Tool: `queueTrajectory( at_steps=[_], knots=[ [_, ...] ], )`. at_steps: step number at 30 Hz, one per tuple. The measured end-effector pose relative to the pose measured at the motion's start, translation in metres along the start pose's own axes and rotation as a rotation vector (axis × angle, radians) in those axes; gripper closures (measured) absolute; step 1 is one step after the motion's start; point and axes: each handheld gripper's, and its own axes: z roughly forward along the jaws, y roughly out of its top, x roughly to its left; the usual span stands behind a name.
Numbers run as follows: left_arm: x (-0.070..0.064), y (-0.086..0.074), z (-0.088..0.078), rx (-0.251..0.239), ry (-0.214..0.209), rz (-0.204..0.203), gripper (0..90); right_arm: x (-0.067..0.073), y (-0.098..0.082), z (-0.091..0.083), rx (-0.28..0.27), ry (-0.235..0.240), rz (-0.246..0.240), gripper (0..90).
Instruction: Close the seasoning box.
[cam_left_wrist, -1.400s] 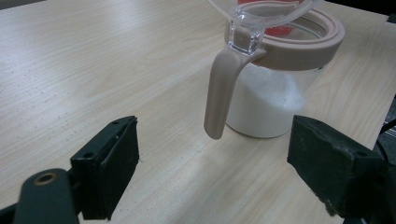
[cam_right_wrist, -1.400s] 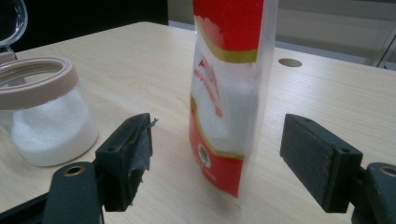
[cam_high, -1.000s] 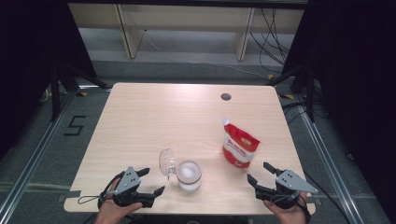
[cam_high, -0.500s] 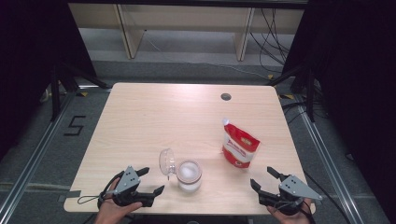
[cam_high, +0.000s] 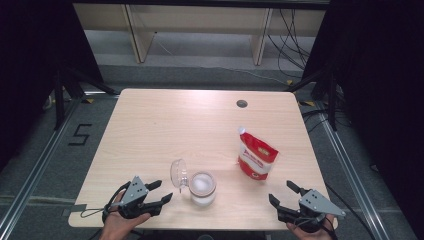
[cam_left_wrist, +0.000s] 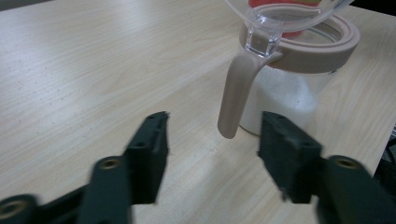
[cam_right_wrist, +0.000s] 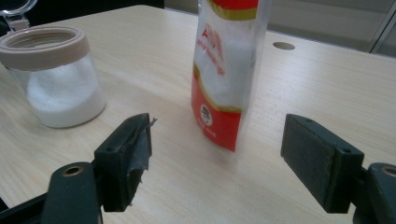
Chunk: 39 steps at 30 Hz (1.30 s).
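A glass jar (cam_high: 202, 189) of white powder stands near the table's front edge, its clear hinged lid (cam_high: 177, 173) swung open to the left. In the left gripper view, the jar (cam_left_wrist: 292, 95) has a tan collar, and its tan latch (cam_left_wrist: 236, 93) hangs down. My left gripper (cam_high: 163, 191) lies left of the jar, open. Its jaws have just been closing, with nothing between them (cam_left_wrist: 215, 151); the latch hangs just beyond the tips. A red and white pouch (cam_high: 256, 158) stands to the right. My right gripper (cam_high: 281, 193) is open, facing the pouch (cam_right_wrist: 224, 70) from a short way off.
The light wooden table (cam_high: 165, 125) has a round cable hole (cam_high: 242, 104) at the back right. Black curtains hang on both sides, and a shelf unit (cam_high: 195, 20) stands behind. The right gripper view also shows the jar (cam_right_wrist: 56, 79) to its left.
The left gripper's jaws stand narrower than before. The right gripper has drifted slightly toward the table's near edge. Jar and pouch have not moved.
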Motion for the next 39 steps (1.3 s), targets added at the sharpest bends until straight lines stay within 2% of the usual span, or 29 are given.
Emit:
queueTrajectory(
  at_steps=[1,2,4,5,6,8,9,10,12,13,14,15,16,18,19,20,21,22,23,24,25,27,29,32,34,35,36,38,39],
  knots=[
    [0.0,0.001,-0.001,-0.013,-0.01,0.002,54.6,0.0,0.0,0.0,0.001,0.0,-0.007,26.3],
    [-0.001,0.001,-0.002,-0.025,-0.022,0.004,61.6,0.001,0.0,0.0,0.01,0.011,0.014,26.7],
    [-0.002,0.001,-0.003,-0.026,-0.016,0.017,73.1,0.002,-0.001,0.0,0.021,0.003,0.022,26.7],
    [-0.002,0.002,-0.004,-0.025,-0.011,0.015,78.0,0.0,0.0,0.001,0.012,0.009,-0.007,26.7],
    [-0.002,0.003,-0.004,-0.029,-0.007,0.023,82.8,0.001,0.0,0.002,0.009,0.018,-0.001,26.7],
    [-0.002,0.005,-0.006,-0.032,-0.004,0.029,88.5,0.001,0.0,0.002,0.013,0.014,-0.021,26.7],
    [-0.003,0.005,-0.006,-0.024,-0.005,0.031,89.2,0.0,0.0,0.002,0.006,0.004,-0.028,26.7],
    [-0.002,0.007,-0.006,-0.016,-0.008,0.066,89.3,0.001,0.0,0.002,0.014,0.012,-0.01,26.7],
    [-0.005,0.007,-0.006,-0.013,-0.004,0.036,89.4,0.001,0.0,0.002,0.01,0.009,-0.014,26.7],
    [-0.005,0.008,-0.007,-0.007,-0.001,0.037,89.4,0.001,0.0,0.002,0.011,0.007,-0.01,26.8],
    [-0.004,0.008,-0.006,-0.01,-0.012,0.041,89.4,0.004,0.0,0.002,0.023,0.006,0.017,26.8],
    [-0.005,0.009,-0.006,-0.013,-0.015,0.03,89.4,0.002,0.0,0.003,0.015,0.015,-0.003,26.8],
    [-0.004,0.011,-0.007,-0.011,-0.016,0.045,89.4,0.005,0.0,0.002,0.025,0.006,0.024,26.8],
    [-0.006,0.012,-0.007,-0.012,-0.015,0.035,89.5,0.003,0.0,0.005,0.012,0.01,-0.022,26.9],
    [-0.005,0.014,-0.006,-0.015,-0.023,0.055,89.4,0.005,0.0,0.005,0.02,0.017,0.008,26.9],
    [-0.007,0.015,-0.006,-0.016,-0.017,0.039,89.4,0.004,0.0,0.005,0.022,0.009,-0.017,27.0],
    [-0.008,0.017,-0.007,-0.018,-0.017,0.035,89.4,0.004,0.0,0.006,0.026,0.018,-0.017,27.0],
    [-0.008,0.019,-0.006,-0.028,-0.025,0.051,89.4,0.004,0.001,0.006,0.022,0.006,-0.035,27.1],
    [-0.01,0.022,-0.007,-0.024,-0.02,0.051,89.4,0.004,0.001,0.006,0.022,0.007,-0.031,27.0],
    [-0.009,0.024,-0.007,-0.026,-0.026,0.082,89.5,0.004,0.001,0.007,0.02,0.007,-0.035,27.0],
    [-0.01,0.026,-0.006,-0.033,-0.026,0.064,89.5,0.004,0.001,0.007,0.02,0.006,-0.034,27.0],
    [-0.008,0.03,-0.006,-0.035,-0.02,0.073,89.5,0.008,0.001,0.006,0.038,0.009,0.015,27.0],
    [-0.007,0.032,-0.005,-0.04,-0.014,0.066,89.5,0.004,0.001,0.008,0.029,0.02,-0.037,27.1],
    [-0.007,0.035,-0.005,-0.033,-0.009,0.075,89.5,0.006,0.001,0.009,0.025,0.021,-0.03,27.1],
    [-0.009,0.036,-0.004,-0.032,-0.02,0.074,89.5,0.006,0.001,0.009,0.024,0.02,-0.032,27.0],
    [-0.009,0.037,-0.004,-0.031,-0.018,0.089,89.4,0.006,0.001,0.01,0.025,0.02,-0.034,27.1],
    [-0.01,0.037,-0.004,-0.033,-0.019,0.085,89.5,0.007,0.001,0.009,0.028,0.01,-0.022,27.1],
    [-0.012,0.038,-0.004,-0.037,-0.02,0.059,89.4,0.006,0.001,0.009,0.026,0.016,-0.035,27.1],
    [-0.011,0.038,-0.004,-0.036,-0.019,0.067,89.5,0.005,0.001,0.009,0.019,0.012,-0.042,27.0]
  ],
)
